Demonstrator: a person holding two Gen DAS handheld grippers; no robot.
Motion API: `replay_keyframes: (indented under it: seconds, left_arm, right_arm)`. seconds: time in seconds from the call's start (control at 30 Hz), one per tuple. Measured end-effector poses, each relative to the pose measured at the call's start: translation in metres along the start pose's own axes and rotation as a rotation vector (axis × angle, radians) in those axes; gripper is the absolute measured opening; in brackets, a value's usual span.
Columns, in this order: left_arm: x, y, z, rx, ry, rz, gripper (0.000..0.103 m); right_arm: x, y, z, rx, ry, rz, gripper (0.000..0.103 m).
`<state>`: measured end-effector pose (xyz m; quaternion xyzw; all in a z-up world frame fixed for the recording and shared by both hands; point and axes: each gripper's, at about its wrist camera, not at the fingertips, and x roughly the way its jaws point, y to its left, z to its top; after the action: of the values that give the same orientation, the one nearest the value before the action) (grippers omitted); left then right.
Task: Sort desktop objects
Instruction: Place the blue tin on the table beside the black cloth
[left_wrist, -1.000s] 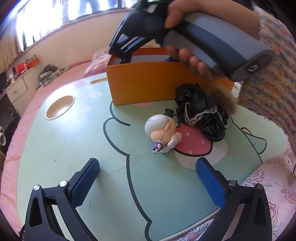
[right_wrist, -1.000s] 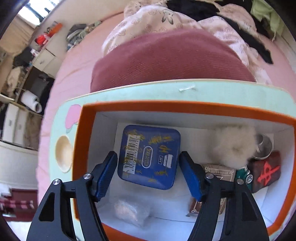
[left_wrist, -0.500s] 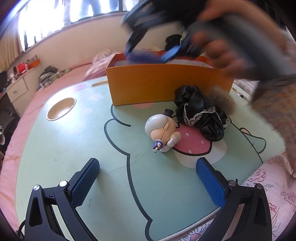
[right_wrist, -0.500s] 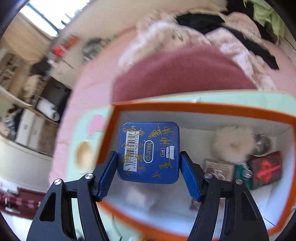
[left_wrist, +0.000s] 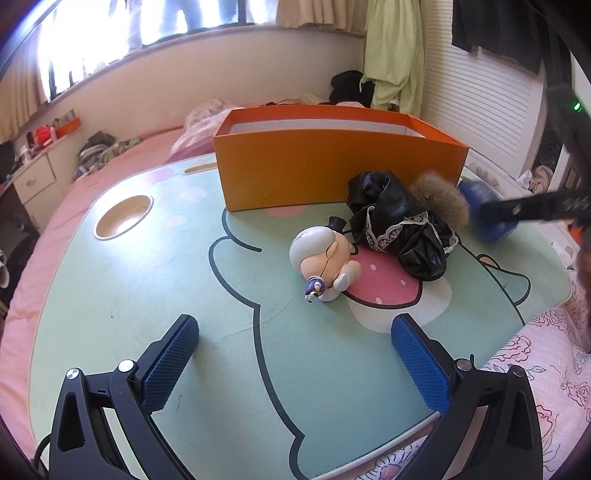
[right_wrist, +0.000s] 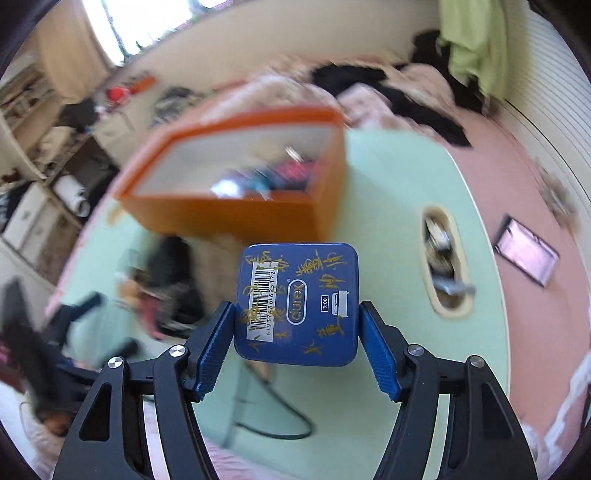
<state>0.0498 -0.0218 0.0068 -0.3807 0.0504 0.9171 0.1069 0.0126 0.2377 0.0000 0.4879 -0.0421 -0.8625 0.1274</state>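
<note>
Square blue metal tin (right_wrist: 297, 304) with gold lettering and a white barcode label: clamped between the blue ribbed pads (right_wrist: 216, 345) of the right gripper (right_wrist: 297, 345), one pad pressed on each side edge, label face up toward the camera. Held in the air above the mint-green cartoon-printed table (right_wrist: 391, 229), off the right-hand end of the open orange cardboard box (right_wrist: 229, 216). Background blurred; contents of the box not readable.

Same tin (left_wrist: 487, 214) in the left wrist view: a blurred blue shape at the right edge, just beyond the brown fur pompom (left_wrist: 441, 197), with the right gripper's black arm across it.

Left gripper (left_wrist: 295, 363): fingers spread wide, nothing between them, poised over bare table (left_wrist: 147, 288).

On the table, in front of the orange box (left_wrist: 332, 170): small white and peach doll figure (left_wrist: 325, 258) lying on its side; crumpled black glossy fabric with white lace trim (left_wrist: 402, 225) just beside it, touching the pompom. Round recessed cup holder (left_wrist: 123, 216) well apart at the left.
</note>
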Motion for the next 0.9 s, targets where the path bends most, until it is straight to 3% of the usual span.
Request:
replay_keyframes:
  seconds: [0.07,0.17,0.3,0.37,0.5,0.63,0.7,0.9]
  left_arm:
    - [0.001,0.002,0.001,-0.001,-0.001,0.0,0.103]
    - [0.001,0.005,-0.001,-0.004,-0.004,-0.002,0.103]
    - [0.001,0.007,-0.002,-0.005,-0.005,-0.003,0.103]
    - [0.003,0.009,-0.002,-0.005,-0.004,-0.002,0.103]
    - [0.0,0.003,-0.009,-0.005,-0.003,0.002,0.103]
    - [0.0,0.002,-0.01,-0.004,-0.001,0.006,0.103]
    - [-0.001,0.003,-0.012,-0.004,0.0,0.006,0.103]
    - [-0.003,0.003,-0.015,-0.003,-0.002,0.008,0.103]
  right_arm:
    - [0.012,0.009,0.002,-0.013,0.009,-0.01,0.068]
    - [0.016,0.03,0.01,-0.039,-0.022,0.075,0.068]
    - [0.0,0.039,0.002,-0.05,-0.132,0.087,0.069]
    - [-0.011,0.037,-0.008,-0.056,-0.174,0.094,0.076]
    - [-0.02,0.029,-0.039,-0.098,-0.181,0.061,0.08]
    - [-0.008,0.025,-0.056,-0.159,-0.173,-0.05,0.083]
    - [-0.001,0.028,-0.054,-0.203,-0.179,-0.119,0.102]
    - [0.001,0.026,-0.051,-0.225,-0.191,-0.08,0.103]
